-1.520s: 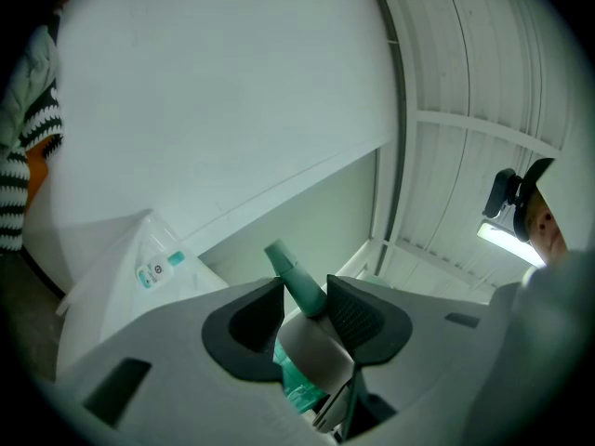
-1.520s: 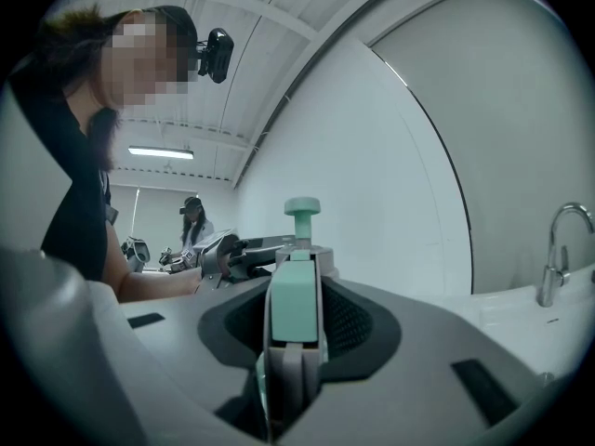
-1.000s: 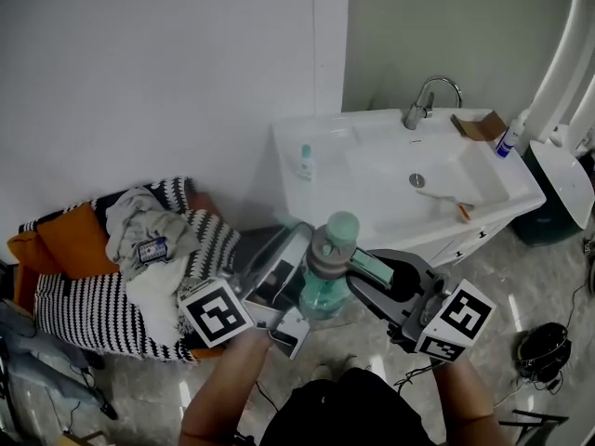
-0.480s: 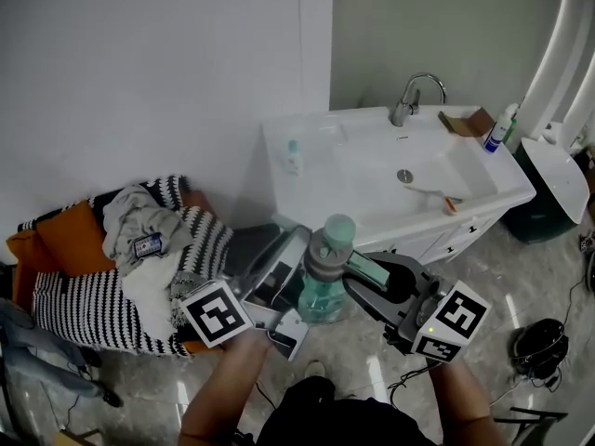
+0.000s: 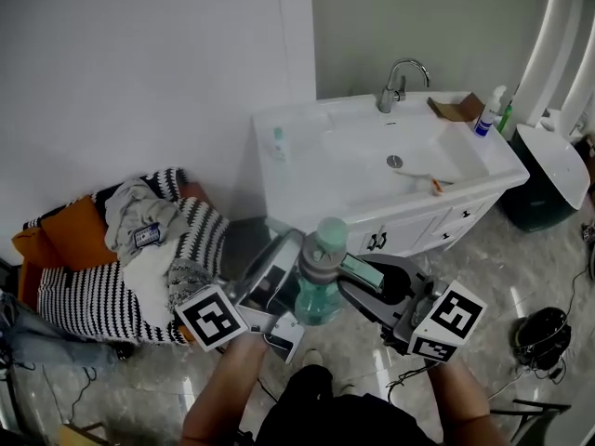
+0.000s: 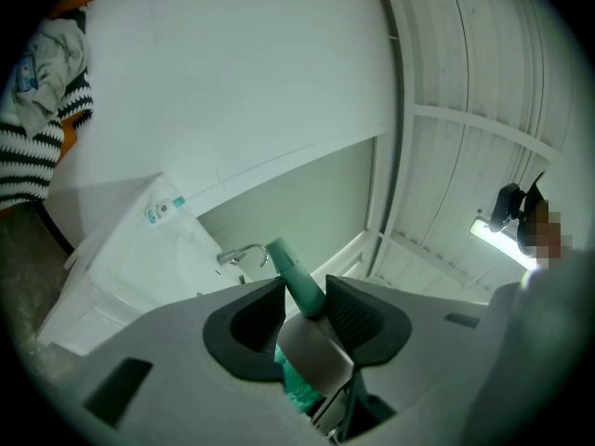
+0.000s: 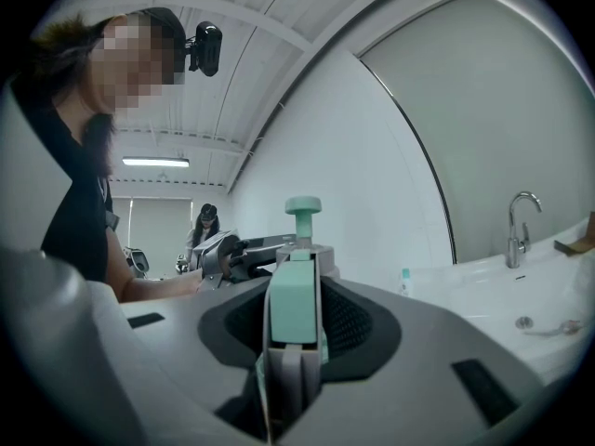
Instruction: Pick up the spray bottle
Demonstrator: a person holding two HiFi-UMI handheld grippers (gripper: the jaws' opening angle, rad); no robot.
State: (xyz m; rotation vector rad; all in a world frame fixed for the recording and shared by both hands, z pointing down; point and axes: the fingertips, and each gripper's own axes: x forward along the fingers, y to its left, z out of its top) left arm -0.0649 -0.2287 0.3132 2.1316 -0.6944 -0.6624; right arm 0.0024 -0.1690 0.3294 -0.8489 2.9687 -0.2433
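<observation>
Jaws of the left gripper (image 6: 305,297) were closed on the head of the spray bottle (image 5: 317,291), its green tip showing between them. Those of the right gripper (image 7: 296,316) were clenched on the green trigger. The bottle stood upright in the air between both, above the marble floor (image 5: 521,277). Beyond it was a white counter (image 5: 307,170) with a basin, a small bottle (image 5: 277,143) near its left edge and a faucet (image 5: 395,80) at the back. Left of the counter lay a striped cloth heap (image 5: 84,295).
</observation>
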